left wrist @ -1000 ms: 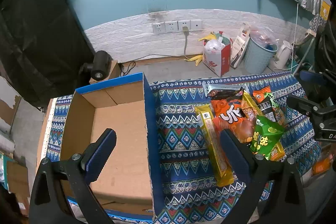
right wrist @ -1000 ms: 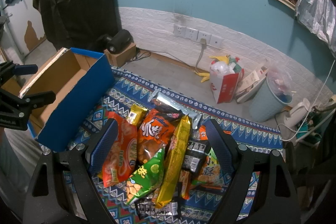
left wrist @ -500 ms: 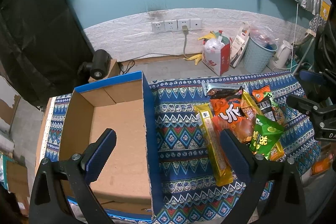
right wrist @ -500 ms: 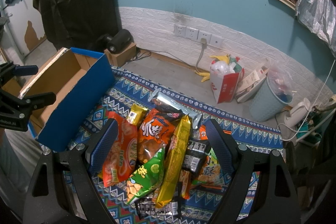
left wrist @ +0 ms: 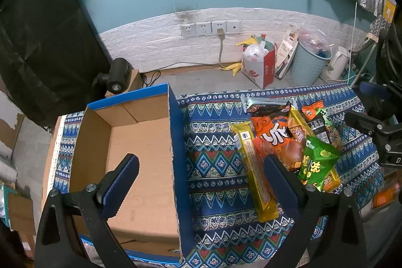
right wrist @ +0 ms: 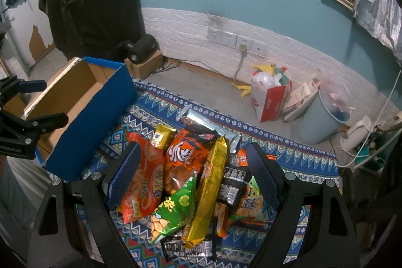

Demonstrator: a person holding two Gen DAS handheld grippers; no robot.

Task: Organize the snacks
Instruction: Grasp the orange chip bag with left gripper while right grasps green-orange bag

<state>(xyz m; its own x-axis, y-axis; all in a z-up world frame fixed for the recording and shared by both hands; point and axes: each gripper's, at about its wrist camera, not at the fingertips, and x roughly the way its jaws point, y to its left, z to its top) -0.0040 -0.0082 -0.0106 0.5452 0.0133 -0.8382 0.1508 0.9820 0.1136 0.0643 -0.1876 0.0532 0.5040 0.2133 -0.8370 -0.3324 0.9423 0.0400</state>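
Heap of glossy foil snack packets [right wrist: 191,175] lies on patterned blue cloth [left wrist: 216,167], right of empty blue-sided cardboard box [left wrist: 140,162]; right gripper [right wrist: 193,175] hovers above heap, jaws apart, presumably choosing; left gripper [left wrist: 201,182] spread wide, holding nothing, straddling box wall.

Support: patterned cloth [left wrist: 216,167] [right wrist: 160,104].
At 9 o'clock: cardboard box [left wrist: 140,162] [right wrist: 75,97].
At 3 o'clock: snack pile [left wrist: 284,139] [right wrist: 191,172].
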